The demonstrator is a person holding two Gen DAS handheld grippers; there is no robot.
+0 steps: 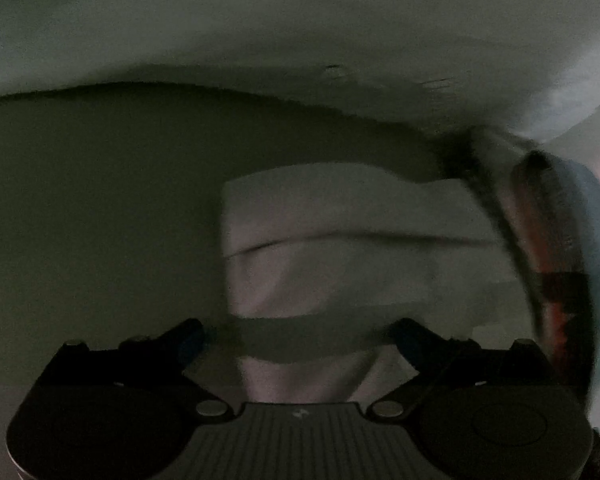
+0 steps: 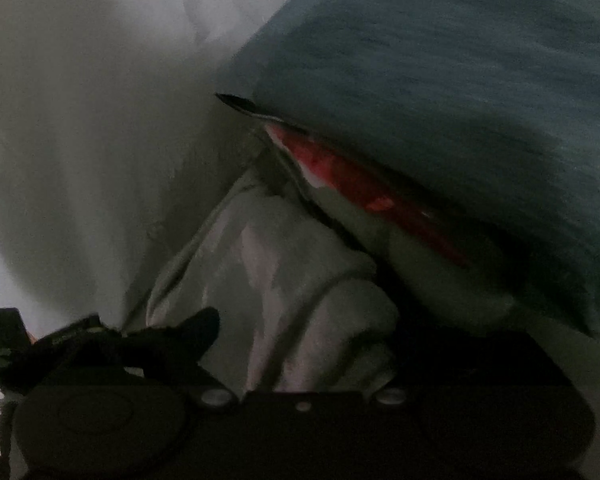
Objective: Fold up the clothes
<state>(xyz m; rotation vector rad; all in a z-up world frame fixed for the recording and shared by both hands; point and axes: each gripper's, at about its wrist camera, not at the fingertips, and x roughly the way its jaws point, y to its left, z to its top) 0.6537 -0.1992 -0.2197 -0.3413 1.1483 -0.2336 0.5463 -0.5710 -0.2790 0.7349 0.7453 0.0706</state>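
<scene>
The wide-open left gripper (image 1: pixel 300 334) faces the folded white cloth (image 1: pixel 340 240) straight ahead; the right gripper (image 2: pixel 300 344) is buried in it, grip unclear.

The white cloth (image 1: pixel 340 240) looked soft and matt, creased with a stitched seam. The blue fabric (image 2: pixel 460 80) appeared coarser, with a brushed, woven texture. The red piece (image 2: pixel 340 172) beneath it seemed smooth and faintly glossy. The left gripper (image 1: pixel 300 338) was matt black plastic with a ribbed base.
</scene>
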